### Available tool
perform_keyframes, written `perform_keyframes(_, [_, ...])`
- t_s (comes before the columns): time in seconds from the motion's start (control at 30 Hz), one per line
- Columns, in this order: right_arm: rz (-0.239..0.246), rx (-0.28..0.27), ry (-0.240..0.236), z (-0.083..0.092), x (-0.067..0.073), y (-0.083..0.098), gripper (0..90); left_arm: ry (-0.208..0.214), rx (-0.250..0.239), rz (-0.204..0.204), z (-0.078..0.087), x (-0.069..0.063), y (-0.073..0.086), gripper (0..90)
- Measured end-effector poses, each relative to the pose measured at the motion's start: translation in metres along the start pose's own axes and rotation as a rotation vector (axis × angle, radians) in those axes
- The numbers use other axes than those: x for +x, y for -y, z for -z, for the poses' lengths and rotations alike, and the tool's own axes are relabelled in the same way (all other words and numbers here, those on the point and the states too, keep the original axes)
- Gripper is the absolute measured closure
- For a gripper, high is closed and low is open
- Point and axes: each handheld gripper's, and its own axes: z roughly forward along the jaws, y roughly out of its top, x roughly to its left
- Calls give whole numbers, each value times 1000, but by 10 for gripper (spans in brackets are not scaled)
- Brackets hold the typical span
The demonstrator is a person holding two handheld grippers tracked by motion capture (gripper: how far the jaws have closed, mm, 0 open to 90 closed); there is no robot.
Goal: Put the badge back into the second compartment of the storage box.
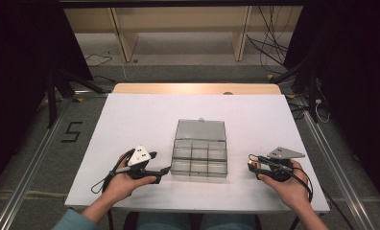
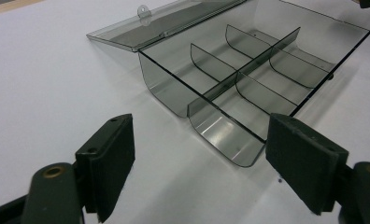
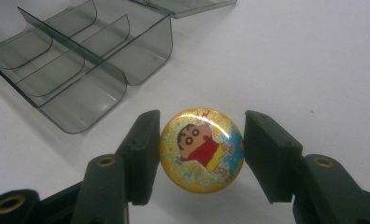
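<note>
1. Right gripper: jaws clamp the round cartoon badge between both pads.
2. Left gripper: jaws spread, nothing gripped; compartment box just beyond its fingertips.

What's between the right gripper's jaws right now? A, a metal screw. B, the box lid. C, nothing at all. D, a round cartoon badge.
D: in the right gripper view a round yellow cartoon badge sits between the jaws of the right gripper, while the clear box lies apart on the table.
</note>
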Motion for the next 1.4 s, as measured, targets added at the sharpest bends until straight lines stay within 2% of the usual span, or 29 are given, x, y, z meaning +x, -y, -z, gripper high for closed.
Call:
perform_keyframes(0.47, [2,-45,-8,1,5,-8,477,-6,-7,2,1,1,-1,242])
perform_keyframes(1.4, [5,-76,-23,-4,10,-18,477,-7,-8,5,1,2,-1,243])
